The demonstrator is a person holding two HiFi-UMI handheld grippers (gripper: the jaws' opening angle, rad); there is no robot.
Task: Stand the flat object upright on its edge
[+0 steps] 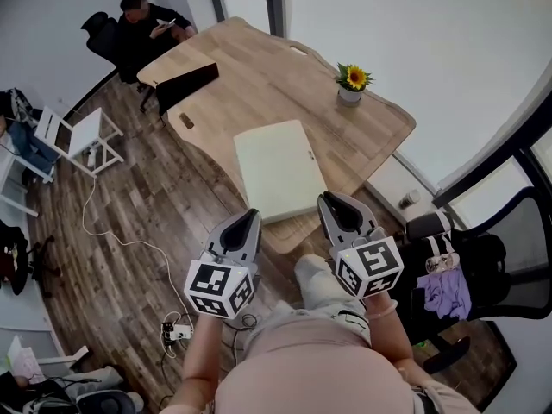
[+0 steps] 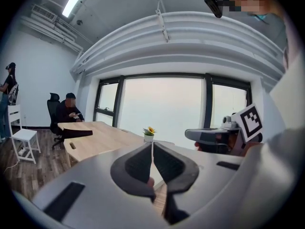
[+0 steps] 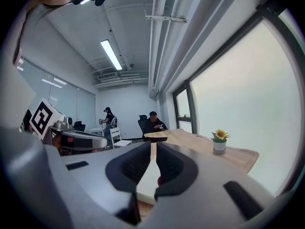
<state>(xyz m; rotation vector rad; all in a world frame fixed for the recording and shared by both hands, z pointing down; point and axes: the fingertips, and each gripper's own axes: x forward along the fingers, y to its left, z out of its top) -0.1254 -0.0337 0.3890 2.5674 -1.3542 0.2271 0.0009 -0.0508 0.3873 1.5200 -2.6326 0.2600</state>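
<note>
Left tool closed, empty; right tool a crack apart, empty. Both are hovering just short of the cream board, one per near corner, right looking slightly nearer. Board is lying flat on the table, long axis running away from the tools.

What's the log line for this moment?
flat board lying on table, untouched | left gripper shut, empty | right gripper slightly open, empty
</note>
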